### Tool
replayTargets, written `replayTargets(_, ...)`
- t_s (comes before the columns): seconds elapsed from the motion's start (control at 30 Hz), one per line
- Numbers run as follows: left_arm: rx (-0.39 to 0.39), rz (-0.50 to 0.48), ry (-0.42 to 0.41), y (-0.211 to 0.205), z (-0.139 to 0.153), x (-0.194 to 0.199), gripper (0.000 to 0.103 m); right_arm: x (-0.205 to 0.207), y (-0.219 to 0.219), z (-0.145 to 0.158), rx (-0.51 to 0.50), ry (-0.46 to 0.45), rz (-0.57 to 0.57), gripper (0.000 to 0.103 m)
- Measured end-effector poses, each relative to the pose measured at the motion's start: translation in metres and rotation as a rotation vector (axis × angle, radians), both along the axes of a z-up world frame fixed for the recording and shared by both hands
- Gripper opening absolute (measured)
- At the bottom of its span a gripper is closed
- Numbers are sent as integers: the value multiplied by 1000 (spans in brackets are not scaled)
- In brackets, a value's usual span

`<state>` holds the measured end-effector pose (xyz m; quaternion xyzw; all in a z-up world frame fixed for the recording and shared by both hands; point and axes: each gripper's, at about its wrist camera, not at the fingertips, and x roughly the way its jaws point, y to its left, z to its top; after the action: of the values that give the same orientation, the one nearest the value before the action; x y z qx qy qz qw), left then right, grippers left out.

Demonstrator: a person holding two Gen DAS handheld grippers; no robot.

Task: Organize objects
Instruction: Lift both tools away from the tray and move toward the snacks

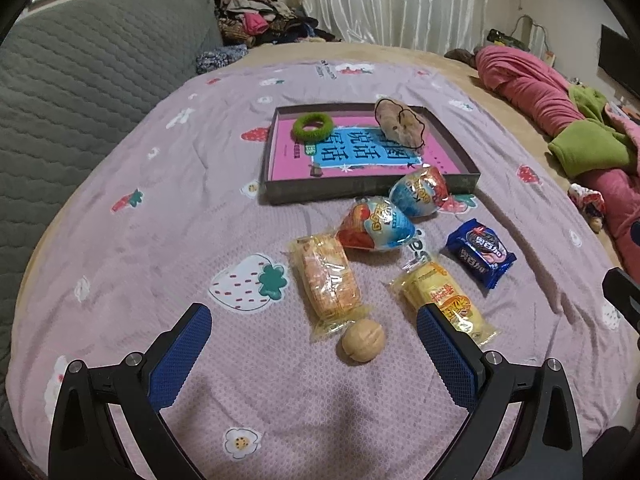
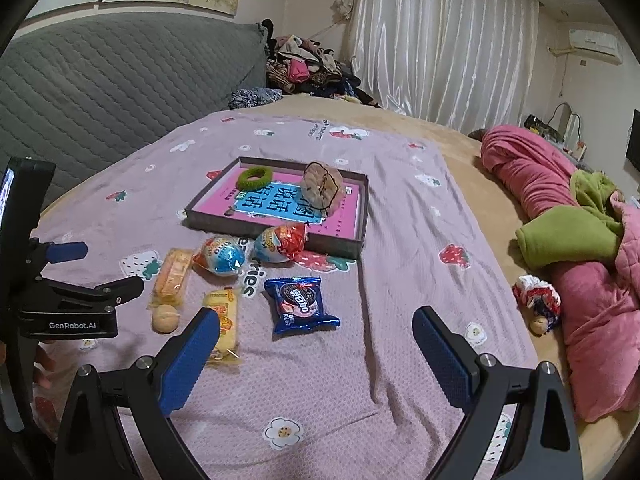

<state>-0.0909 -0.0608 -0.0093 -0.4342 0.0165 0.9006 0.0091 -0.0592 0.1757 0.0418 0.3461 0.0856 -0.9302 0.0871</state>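
Jaws of the left gripper and right gripper gape wide, empty, above bedspread snacks.

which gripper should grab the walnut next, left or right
Left, probably. The walnut lies just ahead between the open left gripper fingers; the right gripper faces the blue cookie pack instead.

Both jaws are spread wide: the left hand-held gripper is held beside the right hand-held gripper, nothing gripped.

Glossy plastic snack wrappers on matt waffle-textured cloth sheet
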Motion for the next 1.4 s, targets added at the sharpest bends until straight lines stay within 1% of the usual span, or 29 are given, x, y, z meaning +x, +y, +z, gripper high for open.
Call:
replayTargets(0.33,-1,2,-15,-2,-10,-10,102,-15,1,-18,7,-31,-1,98)
replayTargets(0.97,11,4,-52,-1,-27,-26,102,-35,3,-42,13,-88,-10,98)
replayTargets(1.4,21,6,-72,-2,-41,-45,102,-59,3,-62,12,-136,-6,98)
